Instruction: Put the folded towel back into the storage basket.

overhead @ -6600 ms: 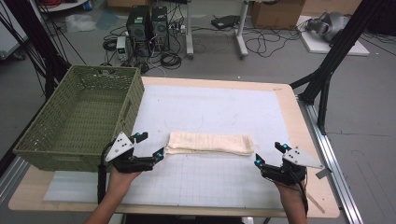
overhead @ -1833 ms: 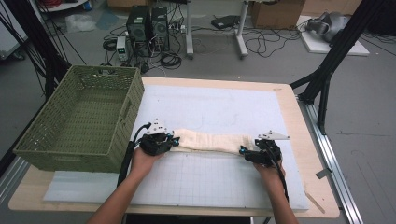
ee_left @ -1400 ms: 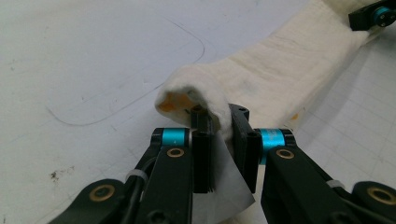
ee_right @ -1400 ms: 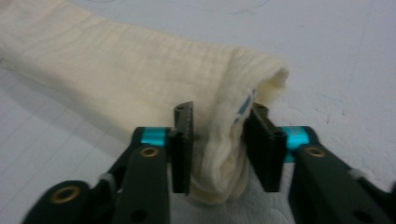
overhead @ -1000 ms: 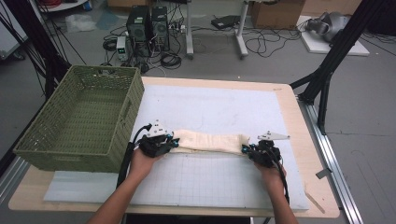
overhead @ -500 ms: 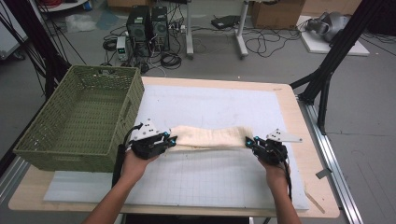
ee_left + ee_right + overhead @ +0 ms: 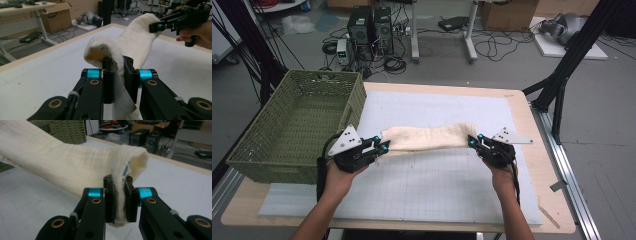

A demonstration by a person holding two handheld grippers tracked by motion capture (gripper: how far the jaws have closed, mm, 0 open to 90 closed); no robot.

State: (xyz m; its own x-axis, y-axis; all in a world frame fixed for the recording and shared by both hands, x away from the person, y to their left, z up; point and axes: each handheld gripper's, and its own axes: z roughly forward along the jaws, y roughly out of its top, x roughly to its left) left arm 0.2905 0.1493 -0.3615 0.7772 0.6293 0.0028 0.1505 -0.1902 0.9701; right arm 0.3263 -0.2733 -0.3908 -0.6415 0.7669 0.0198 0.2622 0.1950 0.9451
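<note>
From above I see my left gripper (image 7: 381, 148) and right gripper (image 7: 474, 142) each clamped on an end of the long cream folded cloth (image 7: 424, 137), holding it stretched above the white gridded mat (image 7: 427, 185), with the green woven rectangular basket (image 7: 292, 125) just left of it.

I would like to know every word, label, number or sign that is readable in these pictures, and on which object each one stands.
None can be read.
Cream cloth: small blue marks on its edge, just above the right gripper; too blurred to read.
Cardboard boxes behind the table: no legible print.
Computer towers on the floor: no legible label.
White mat: printed grid lines, no numbers visible.
</note>
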